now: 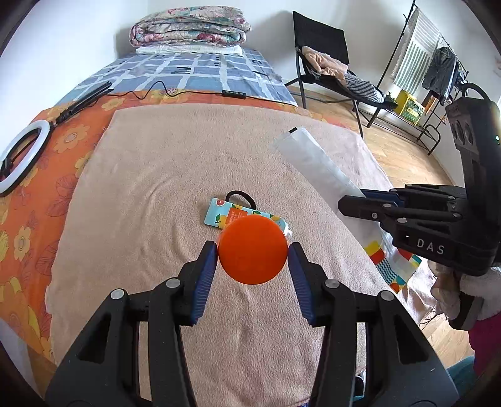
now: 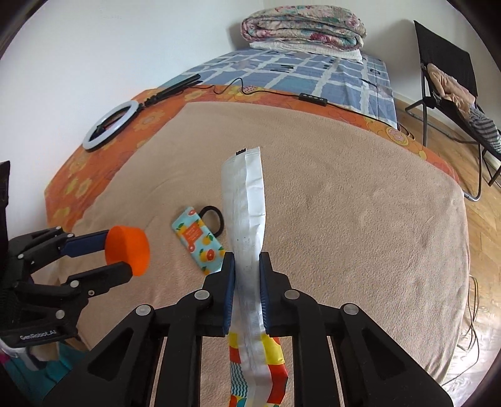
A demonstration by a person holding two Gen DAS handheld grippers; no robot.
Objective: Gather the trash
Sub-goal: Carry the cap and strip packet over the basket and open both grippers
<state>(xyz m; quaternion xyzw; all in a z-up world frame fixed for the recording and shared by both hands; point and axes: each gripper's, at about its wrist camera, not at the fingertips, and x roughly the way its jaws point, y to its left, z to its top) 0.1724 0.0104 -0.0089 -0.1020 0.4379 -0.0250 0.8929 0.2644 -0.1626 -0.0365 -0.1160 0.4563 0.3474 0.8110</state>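
We are holding an orange cap (image 1: 252, 249) in the left hand-held gripper (image 1: 252, 250), its blue pads (image 1: 206, 266) pressing on the cap's two sides. The cap is hanging above the beige blanket (image 1: 156, 188) that is covering the near part of the bed (image 1: 203, 72), clear of the fabric. In the right wrist view the same cap (image 2: 126, 250) is showing at the left, clamped between the left hand-held gripper's fingers.

We are pinching a long wrapper (image 2: 247, 219) in the right hand-held gripper (image 2: 247, 272), the jaws closed tight on it. The wrapper's white inner side is sticking up and forward past the fingertips, and its printed end, in red, yellow and teal, is hanging down below the jaws. In the left wrist view the right hand-held gripper (image 1: 344, 203) is coming in from the right edge, with the wrapper (image 1: 313, 156) slanting up and to the left from it above the blanket.

Lying on the blanket between the two grippers is a small tube (image 2: 200, 241) printed with citrus fruit, and a black hair tie (image 2: 213, 219) is touching its far end. Neither is being gripped.

Farther back, a ring light (image 2: 109, 125) is lying on the orange flowered sheet (image 2: 94, 162), with its black cable (image 2: 238, 84) trailing across the blue checked cover. A folded quilt (image 2: 303, 28) is sitting at the head of the bed. A black chair (image 2: 447, 78) with clothes on it is standing on the wooden floor (image 2: 482, 250) to the right.
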